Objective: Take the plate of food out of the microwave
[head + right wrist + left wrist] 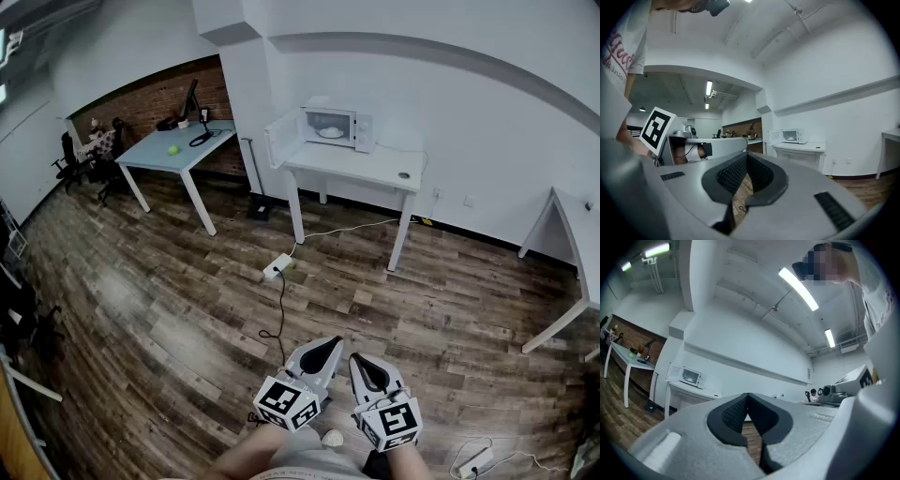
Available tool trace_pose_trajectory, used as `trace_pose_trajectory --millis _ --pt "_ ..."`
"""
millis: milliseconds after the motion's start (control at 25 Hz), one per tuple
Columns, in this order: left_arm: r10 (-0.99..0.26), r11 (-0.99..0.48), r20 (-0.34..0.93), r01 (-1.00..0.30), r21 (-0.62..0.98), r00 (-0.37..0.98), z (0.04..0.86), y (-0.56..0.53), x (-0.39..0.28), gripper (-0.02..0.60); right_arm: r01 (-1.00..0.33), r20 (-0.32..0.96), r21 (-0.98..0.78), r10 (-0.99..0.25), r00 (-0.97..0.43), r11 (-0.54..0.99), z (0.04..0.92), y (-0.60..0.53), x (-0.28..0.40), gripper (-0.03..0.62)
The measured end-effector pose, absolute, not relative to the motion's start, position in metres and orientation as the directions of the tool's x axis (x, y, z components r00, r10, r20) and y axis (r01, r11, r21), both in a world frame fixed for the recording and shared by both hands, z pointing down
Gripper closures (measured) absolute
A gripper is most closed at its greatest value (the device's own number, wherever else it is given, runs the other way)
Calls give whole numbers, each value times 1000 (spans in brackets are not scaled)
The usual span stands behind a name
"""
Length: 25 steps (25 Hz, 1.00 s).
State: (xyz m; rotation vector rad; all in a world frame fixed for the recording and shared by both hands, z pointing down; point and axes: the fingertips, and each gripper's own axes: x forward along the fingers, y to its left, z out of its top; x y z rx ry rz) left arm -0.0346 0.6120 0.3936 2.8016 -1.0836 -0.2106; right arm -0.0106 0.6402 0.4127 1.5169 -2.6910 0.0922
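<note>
A white microwave [336, 125] stands on a white table [370, 169] against the far wall, its door [280, 138] swung open to the left. Inside it lies a pale plate of food [330, 132]. Both grippers are low in the head view, several steps short of the table. My left gripper [332, 344] is shut with nothing in it, and my right gripper [357, 360] is shut and empty beside it. In the left gripper view the microwave [691, 376] shows small beyond the closed left gripper [748, 395]. In the right gripper view the microwave [792, 136] stands past the right gripper [747, 155].
A power strip [277, 267] with a black cable lies on the wood floor between me and the table. A light blue desk [178, 148] with a green ball and a lamp stands at the left, with chairs beside it. Another white table [568, 246] is at the right.
</note>
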Motion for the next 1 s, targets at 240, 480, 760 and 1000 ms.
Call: trace_pose_trajectory --millis 240,480,760,1000 --pt "-690 -723 -119 -673 156 714 385 607 -44 577 -844 62 -3 -843 -535 536 409 633 -21 582" --pt "-703 -711 -146 -683 165 696 383 599 -56 577 -836 65 10 -835 -547 548 409 623 -31 582" --pt "-716 -698 -146 -693 182 683 383 578 -66 577 -834 57 0 -833 -550 551 406 605 -39 582" --pt "-717 -697 -126 -698 166 686 382 552 -65 577 -840 44 7 -839 -542 543 402 581 -36 582"
